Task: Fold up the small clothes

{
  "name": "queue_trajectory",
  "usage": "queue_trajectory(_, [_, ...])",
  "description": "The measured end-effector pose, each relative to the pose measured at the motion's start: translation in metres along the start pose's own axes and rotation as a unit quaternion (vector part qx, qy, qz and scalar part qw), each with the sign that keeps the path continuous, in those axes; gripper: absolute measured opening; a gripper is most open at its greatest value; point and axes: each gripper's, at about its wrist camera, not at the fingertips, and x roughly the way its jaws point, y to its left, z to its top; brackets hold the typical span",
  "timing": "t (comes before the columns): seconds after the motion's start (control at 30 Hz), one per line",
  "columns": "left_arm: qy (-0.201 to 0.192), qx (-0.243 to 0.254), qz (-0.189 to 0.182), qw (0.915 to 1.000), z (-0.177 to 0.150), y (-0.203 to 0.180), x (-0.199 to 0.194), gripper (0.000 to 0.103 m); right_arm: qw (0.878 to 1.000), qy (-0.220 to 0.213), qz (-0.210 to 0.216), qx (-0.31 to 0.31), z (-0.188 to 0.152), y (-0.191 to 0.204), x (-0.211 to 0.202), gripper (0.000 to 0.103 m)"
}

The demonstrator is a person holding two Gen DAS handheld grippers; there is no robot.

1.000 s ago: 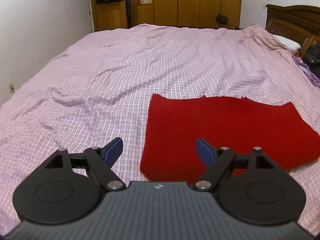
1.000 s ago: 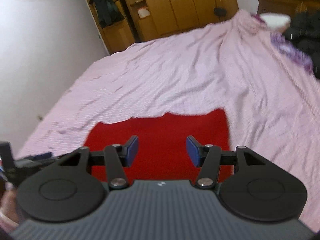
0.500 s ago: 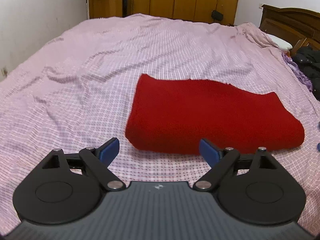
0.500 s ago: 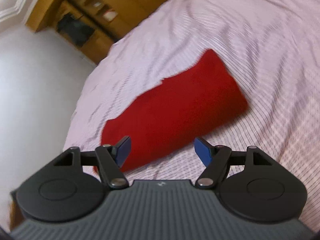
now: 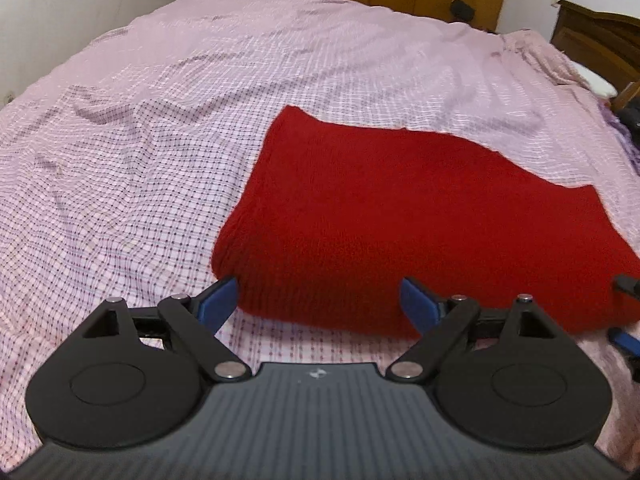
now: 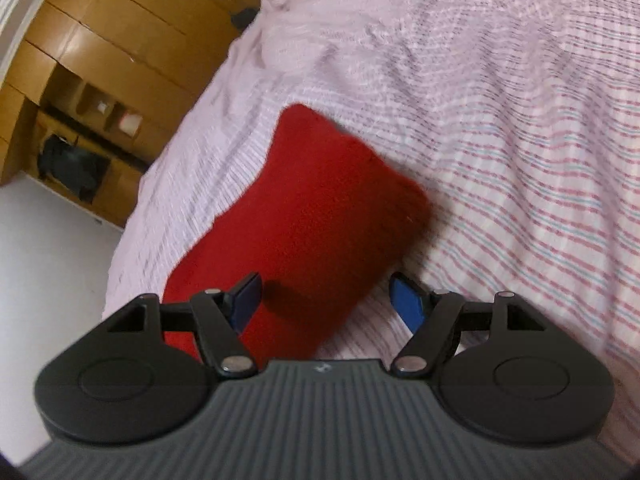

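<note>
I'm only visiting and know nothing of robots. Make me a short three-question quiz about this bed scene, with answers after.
1. What colour is the fuzzy folded cloth lying on the pink checked bedsheet?
2. True or false: the left gripper is clamped on the cloth.
3. Which corner of the cloth is the right gripper nearest: A, a near corner; B, a far corner?

Key: 1 red; 2 false, it is open; 3 A.

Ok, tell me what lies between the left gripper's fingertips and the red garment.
Only a narrow strip of checked pink bedsheet, seen in the left wrist view. The open left gripper frames the near edge of the folded red garment, not touching it.
</note>
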Motion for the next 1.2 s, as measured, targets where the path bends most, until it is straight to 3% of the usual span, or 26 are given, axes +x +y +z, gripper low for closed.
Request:
queue_trajectory(0.07, [0.003, 0.001, 0.008, 1.0, 0.003, 0.0, 0.008, 0.092, 1.0, -0.01, 0.004, -0.006, 0.0, 0.003, 0.007, 0.081])
queue_trajectory(0.2, [0.004, 0.004, 0.016, 0.9999, 0.005, -0.002, 0.019, 0.098, 0.999, -0.029, 0.02, 0.003, 0.001, 0.0, 0.019, 0.081])
queue_trajectory(0.47, [0.002, 0.005, 0.023, 0.9997, 0.005, -0.003, 0.024, 0.1, 0.997, -0.053, 0.04, 0.026, 0.004, 0.0, 0.036, 0.08])
queue_trajectory(0.5, [0.002, 0.004, 0.023, 0.9997, 0.005, -0.003, 0.024, 0.1, 0.997, -0.054, 0.039, 0.026, 0.004, 0.001, 0.039, 0.078])
queue_trajectory(0.57, [0.001, 0.004, 0.023, 0.9997, 0.005, -0.002, 0.024, 0.1, 0.998, -0.058, 0.026, 0.023, 0.004, 0.003, 0.043, 0.054])
queue_trajectory(0.67, [-0.001, 0.004, 0.021, 0.9998, 0.004, -0.001, 0.021, 0.1, 0.997, -0.055, 0.042, 0.034, 0.005, -0.002, 0.045, 0.038])
queue_trajectory(1.0, [-0.017, 0.004, 0.032, 0.9993, 0.015, 0.012, 0.009, 0.1, 0.995, -0.078, 0.035, -0.046, 0.009, 0.035, 0.027, 0.035])
queue_trajectory(1.2, [-0.019, -0.008, 0.039, 0.999, 0.023, 0.024, 0.011, 0.1, 0.986, -0.097, 0.039, -0.132, 0.011, 0.069, 0.018, 0.034])
